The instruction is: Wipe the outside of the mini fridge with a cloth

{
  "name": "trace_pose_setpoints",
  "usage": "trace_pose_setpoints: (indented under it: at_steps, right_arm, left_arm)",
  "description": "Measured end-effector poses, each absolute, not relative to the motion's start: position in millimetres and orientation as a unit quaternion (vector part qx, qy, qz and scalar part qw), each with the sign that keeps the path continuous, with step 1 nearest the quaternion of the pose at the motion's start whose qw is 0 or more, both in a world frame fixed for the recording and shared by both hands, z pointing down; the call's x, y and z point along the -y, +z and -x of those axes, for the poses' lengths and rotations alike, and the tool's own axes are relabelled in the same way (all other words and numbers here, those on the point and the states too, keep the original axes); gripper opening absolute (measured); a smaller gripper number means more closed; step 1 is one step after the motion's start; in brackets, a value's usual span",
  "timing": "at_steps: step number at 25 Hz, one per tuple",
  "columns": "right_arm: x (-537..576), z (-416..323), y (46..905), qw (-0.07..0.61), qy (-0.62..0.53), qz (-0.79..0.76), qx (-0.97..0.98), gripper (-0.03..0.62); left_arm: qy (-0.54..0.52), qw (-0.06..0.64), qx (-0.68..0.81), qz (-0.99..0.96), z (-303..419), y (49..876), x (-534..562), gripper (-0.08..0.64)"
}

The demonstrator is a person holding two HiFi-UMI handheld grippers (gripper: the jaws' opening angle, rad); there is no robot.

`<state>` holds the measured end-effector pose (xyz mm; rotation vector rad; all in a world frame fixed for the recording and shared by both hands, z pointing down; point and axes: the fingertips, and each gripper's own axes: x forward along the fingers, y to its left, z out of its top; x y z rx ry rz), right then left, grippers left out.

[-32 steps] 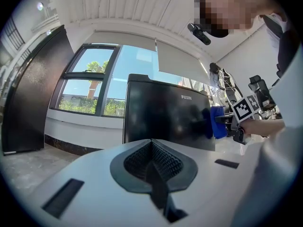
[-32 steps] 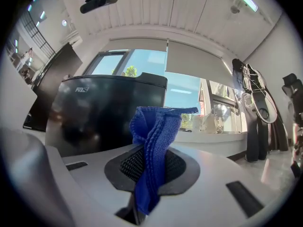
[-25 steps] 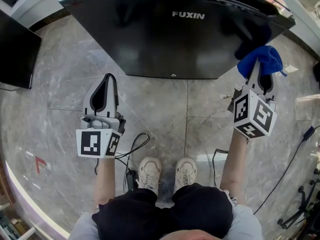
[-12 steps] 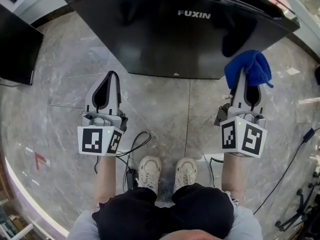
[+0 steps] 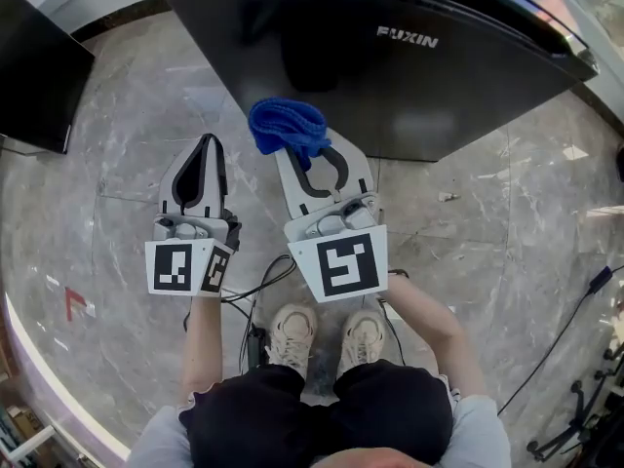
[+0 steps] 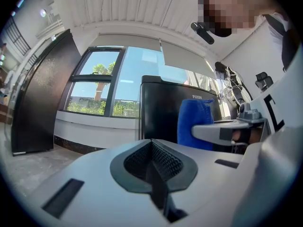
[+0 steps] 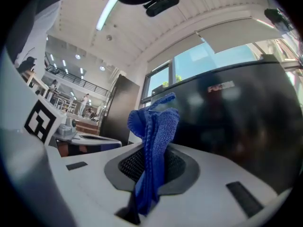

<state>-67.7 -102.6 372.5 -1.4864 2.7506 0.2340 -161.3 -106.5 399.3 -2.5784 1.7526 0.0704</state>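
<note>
The black mini fridge stands on the floor ahead of me, its "FUXIN" front facing me; it also fills the right gripper view and shows in the left gripper view. My right gripper is shut on a bunched blue cloth, held close to the fridge's lower left front; whether the cloth touches it I cannot tell. The cloth shows to the right in the left gripper view. My left gripper hangs just left of it over the floor, shut and holding nothing.
A dark flat panel lies at the far left on the marble floor. Black cables run by my shoes, and another cable trails at the right.
My right gripper has swung the blue cloth from the fridge's right side across to its lower left, beside the left gripper. The left gripper has hardly moved.
</note>
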Motion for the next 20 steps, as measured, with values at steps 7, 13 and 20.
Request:
trace_pose_setpoints:
  at_steps: [7, 13, 20]
  right_arm:
    - [141.7, 136.6, 410.2, -0.031, 0.038, 0.458, -0.888, 0.075]
    - [162.9, 149.8, 415.3, -0.048, 0.058, 0.483, -0.872, 0.075]
    - [163.5, 127.3, 418.2, -0.051, 0.067, 0.514, -0.854, 0.075]
  left_arm:
    - [0.028, -0.004, -0.577, 0.816, 185.0, 406.0, 108.2, 0.005]
    - [0.028, -0.002, -0.581, 0.814, 195.0, 406.9, 109.1, 0.005]
    - [0.025, -0.006, -0.571, 0.82, 188.6, 411.7, 109.8, 0.005]
